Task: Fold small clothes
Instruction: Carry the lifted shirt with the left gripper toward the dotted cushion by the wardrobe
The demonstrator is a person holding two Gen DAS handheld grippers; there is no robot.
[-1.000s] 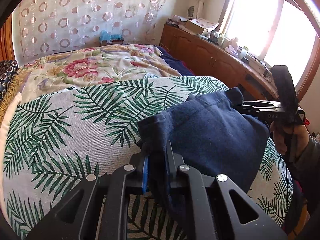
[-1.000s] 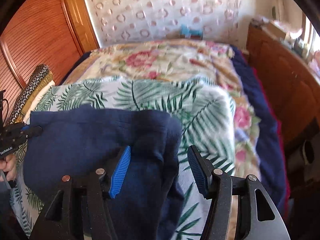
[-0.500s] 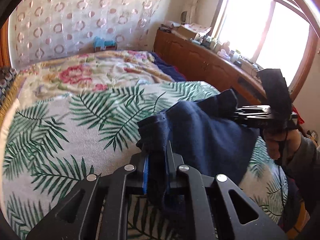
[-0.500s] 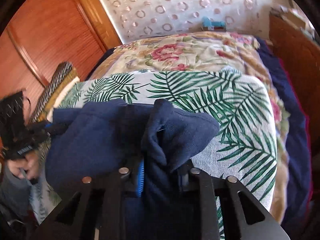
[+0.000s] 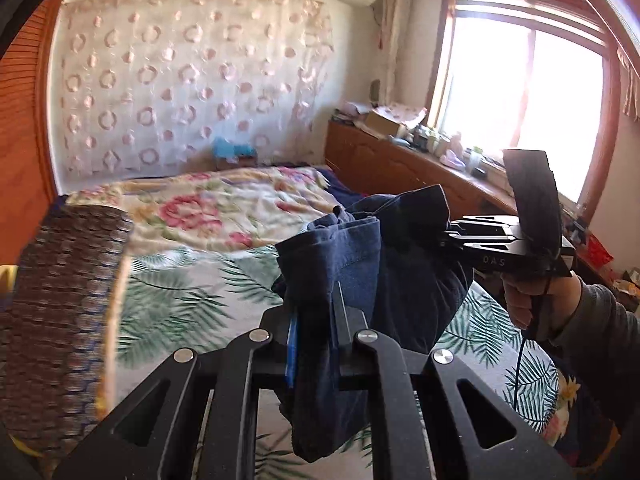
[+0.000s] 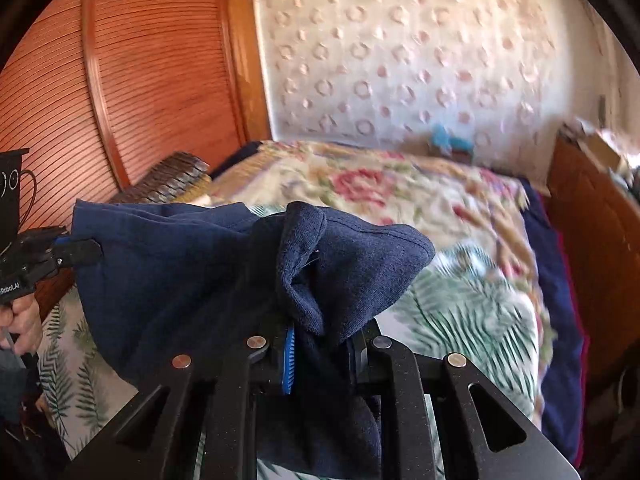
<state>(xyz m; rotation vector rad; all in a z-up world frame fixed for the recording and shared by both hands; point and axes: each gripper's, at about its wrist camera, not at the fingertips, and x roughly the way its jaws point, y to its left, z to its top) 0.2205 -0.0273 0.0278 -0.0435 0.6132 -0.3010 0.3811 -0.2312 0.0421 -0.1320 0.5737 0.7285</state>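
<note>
Left wrist view shows the left gripper clamped nearly closed on one corner of the single navy garment, its pads mostly buried in cloth. The right gripper pinches another corner, one blue pad showing and the other hidden. The garment hangs between the two grippers above the palm-leaf sheet on the bed, its lower edge cut off.

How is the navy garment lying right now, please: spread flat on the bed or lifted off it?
Lifted: the navy garment hangs bunched between left gripper and right gripper.
</note>
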